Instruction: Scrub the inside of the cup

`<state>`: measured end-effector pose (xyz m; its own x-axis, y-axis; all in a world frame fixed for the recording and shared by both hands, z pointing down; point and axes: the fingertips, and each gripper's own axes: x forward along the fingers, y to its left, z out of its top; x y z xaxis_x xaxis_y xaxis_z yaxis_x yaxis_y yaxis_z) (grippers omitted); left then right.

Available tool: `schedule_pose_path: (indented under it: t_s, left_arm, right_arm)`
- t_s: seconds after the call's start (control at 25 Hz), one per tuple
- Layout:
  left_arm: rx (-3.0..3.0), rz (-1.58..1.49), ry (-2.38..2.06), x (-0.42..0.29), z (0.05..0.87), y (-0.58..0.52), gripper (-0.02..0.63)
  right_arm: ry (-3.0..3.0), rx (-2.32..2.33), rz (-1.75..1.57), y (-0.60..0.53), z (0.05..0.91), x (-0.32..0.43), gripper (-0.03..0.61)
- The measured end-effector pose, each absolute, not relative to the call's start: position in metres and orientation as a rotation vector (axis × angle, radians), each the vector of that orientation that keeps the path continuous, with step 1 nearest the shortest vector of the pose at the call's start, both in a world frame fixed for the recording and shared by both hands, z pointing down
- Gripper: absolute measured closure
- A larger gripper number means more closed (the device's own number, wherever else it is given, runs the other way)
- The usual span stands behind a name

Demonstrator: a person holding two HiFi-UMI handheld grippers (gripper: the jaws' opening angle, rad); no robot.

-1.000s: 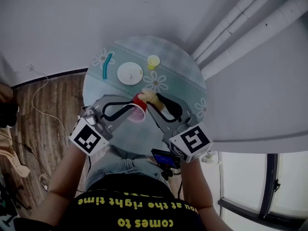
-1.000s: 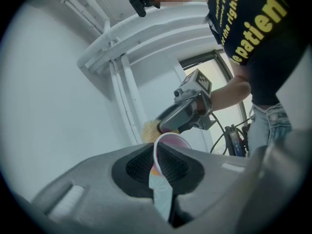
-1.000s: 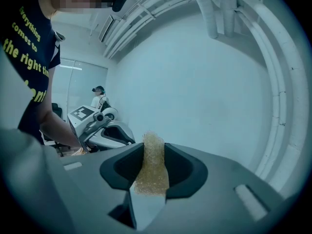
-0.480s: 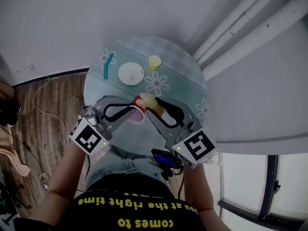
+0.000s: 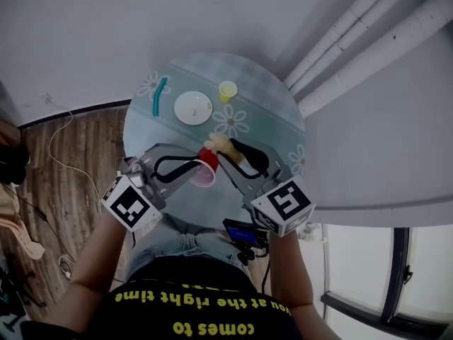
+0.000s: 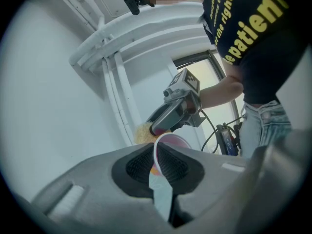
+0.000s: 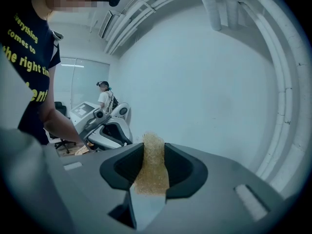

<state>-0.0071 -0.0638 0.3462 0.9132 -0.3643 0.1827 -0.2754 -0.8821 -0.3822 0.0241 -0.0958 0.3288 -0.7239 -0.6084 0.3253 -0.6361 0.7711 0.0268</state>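
**Cup and sponge have hardly moved**

Cup [image 5: 206, 163] hangs tipped over the desk [image 5: 269, 105], its rim pinched tight in the left claw [image 5: 196, 163]. The right claw [image 5: 228, 153] squeezes the yellow sponge [image 5: 221, 145] by the rim. The sponge only wiggled, so scrubbing likely goes on.

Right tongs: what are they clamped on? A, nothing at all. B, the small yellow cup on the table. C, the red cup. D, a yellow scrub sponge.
D: the right gripper view shows the right tongs closed on a coarse yellow scrub sponge, while the red cup is pinched by its rim in the left tongs.
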Motion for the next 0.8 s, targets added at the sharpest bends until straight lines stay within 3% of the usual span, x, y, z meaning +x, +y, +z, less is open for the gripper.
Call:
schedule_pose_path:
  t_s: [0.8]
  left_arm:
    - [-2.71,-0.405,0.384,0.002,0.354,-0.054,0.586]
  right_arm:
    - [-2.637,0.913,0.092,-0.093,0.326,0.02,0.442]
